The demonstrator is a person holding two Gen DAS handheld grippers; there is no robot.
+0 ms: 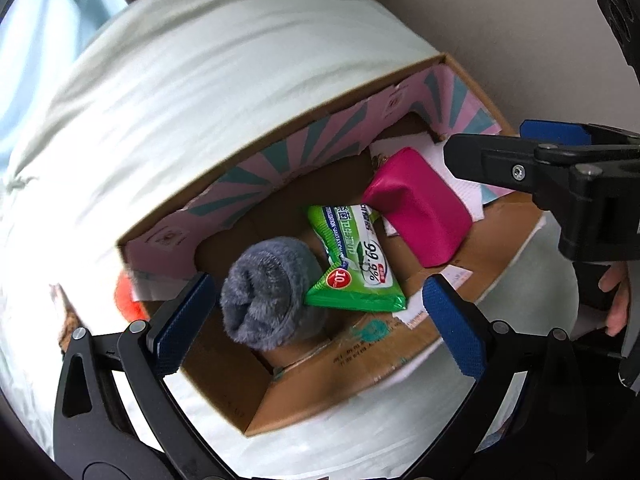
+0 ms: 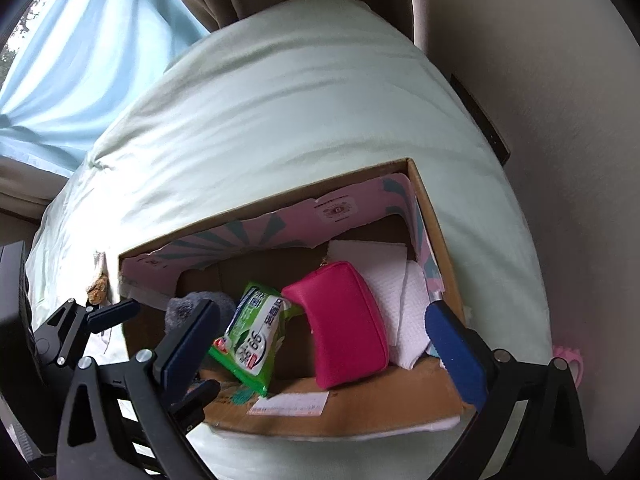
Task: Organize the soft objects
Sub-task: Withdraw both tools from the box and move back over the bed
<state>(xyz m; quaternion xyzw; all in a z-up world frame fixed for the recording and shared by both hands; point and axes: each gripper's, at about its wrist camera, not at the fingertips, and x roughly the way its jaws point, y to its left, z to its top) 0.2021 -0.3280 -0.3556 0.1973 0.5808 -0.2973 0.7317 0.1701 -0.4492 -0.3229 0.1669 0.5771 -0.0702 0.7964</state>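
An open cardboard box (image 1: pixel 340 376) (image 2: pixel 360 412) lies on a pale green bed cover. Inside are a grey fluffy sock roll (image 1: pixel 268 288) (image 2: pixel 180 308), a green wet-wipes pack (image 1: pixel 356 260) (image 2: pixel 256 340), a magenta pouch (image 1: pixel 420 208) (image 2: pixel 344 324) and white paper towels (image 1: pixel 460 180) (image 2: pixel 396 292). My left gripper (image 1: pixel 320 320) is open and empty, above the box with the sock roll between its fingers' line of sight. My right gripper (image 2: pixel 316 344) is open and empty over the box's near side; it also shows in the left wrist view (image 1: pixel 520 160).
The bed cover (image 2: pixel 300 120) spreads around the box. Light blue and brown curtains (image 2: pixel 100 40) hang behind. A beige wall (image 2: pixel 560 120) stands on the right. An orange object (image 1: pixel 128 300) lies left of the box, a pink item (image 2: pixel 568 356) at the bed's right edge.
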